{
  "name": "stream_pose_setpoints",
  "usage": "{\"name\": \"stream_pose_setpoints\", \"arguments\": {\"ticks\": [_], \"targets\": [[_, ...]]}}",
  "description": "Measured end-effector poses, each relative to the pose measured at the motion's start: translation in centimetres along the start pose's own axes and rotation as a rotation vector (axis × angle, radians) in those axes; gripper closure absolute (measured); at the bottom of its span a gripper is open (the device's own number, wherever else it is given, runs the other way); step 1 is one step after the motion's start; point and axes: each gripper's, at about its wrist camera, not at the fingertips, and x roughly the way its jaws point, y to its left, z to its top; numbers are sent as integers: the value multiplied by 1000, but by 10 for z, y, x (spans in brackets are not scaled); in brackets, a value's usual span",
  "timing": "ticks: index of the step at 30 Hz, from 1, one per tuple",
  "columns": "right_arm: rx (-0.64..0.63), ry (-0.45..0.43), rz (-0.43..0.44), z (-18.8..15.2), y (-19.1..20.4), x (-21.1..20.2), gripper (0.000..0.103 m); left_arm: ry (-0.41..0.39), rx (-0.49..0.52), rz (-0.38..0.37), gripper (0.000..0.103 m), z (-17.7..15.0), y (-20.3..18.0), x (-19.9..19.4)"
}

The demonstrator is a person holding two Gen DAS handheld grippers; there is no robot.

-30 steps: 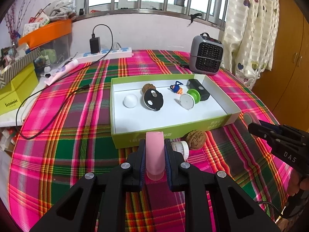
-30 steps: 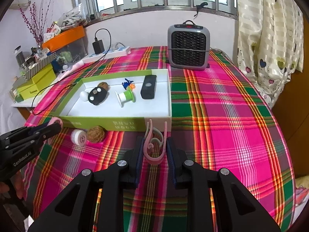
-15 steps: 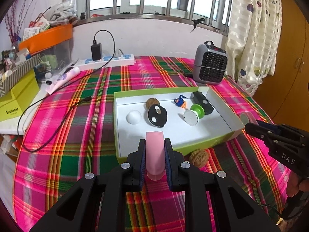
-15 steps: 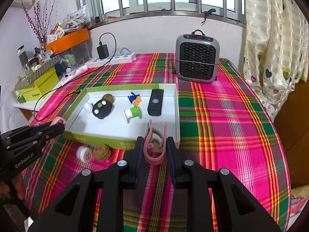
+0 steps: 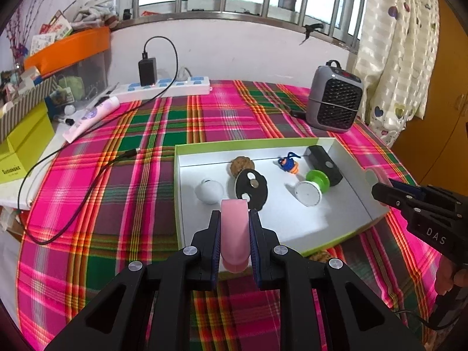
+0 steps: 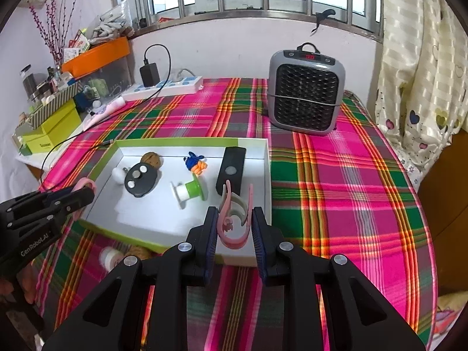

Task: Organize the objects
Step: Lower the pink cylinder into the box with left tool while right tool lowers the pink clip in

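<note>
Pink plastic clips, 2 in all, are held above a shallow white tray with a lime-green rim [image 5: 345,238], one per gripper. Left gripper [image 5: 235,235] is clenched on a pink clip seen edge-on as a flat strip [image 5: 234,232], over the tray's near-left edge; in the right wrist view the same clip [image 6: 86,184] pokes from that gripper's tip at the tray's left rim. Right gripper [image 6: 235,231] grasps a pink curved clip w/ two upright prongs [image 6: 235,219] above the tray's near-right corner.

Inside the tray lie 6 things: 1 white ball [image 5: 209,191], 1 brown walnut [image 5: 242,166], 1 black oval disc w/ round metal spots [image 5: 251,188], 1 blue-and-orange knotted charm [image 5: 289,165], 1 green-and-white spool [image 5: 311,188] and 1 black rectangular block [image 5: 323,165]. Disc sits just beside the walnut and near the ball; spool lies on its side, near the block.

Outside, just in front of the tray's near wall, are 1 more walnut [image 6: 139,253] and 1 small white round cap [image 6: 109,259], side by side, blurred.

All rests on a round table w/ pink-green plaid cloth [image 6: 336,181]. Behind the tray stand 1 grey fan heater [image 6: 305,92] and 1 white power strip [image 5: 163,87] carrying a black charger [image 5: 147,68].
</note>
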Motion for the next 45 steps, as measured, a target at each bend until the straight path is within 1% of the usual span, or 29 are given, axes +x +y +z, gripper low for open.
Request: {"name": "stream_pose_setpoints", "arguments": {"ticks": [7, 16, 30, 35, 45], "targets": [[-3, 39, 0, 5, -3, 20, 79, 31, 4, 14, 87, 6, 2, 18], [-12, 76, 7, 8, -4, 38, 79, 61, -5, 23, 87, 6, 4, 35], [-38, 99, 18, 5, 1, 43, 79, 73, 1, 31, 87, 5, 3, 42], [-47, 119, 6, 4, 2, 44, 79, 76, 3, 27, 87, 4, 2, 43], [-55, 129, -4, 4, 5, 46, 79, 82, 10, 30, 87, 3, 0, 44]]}}
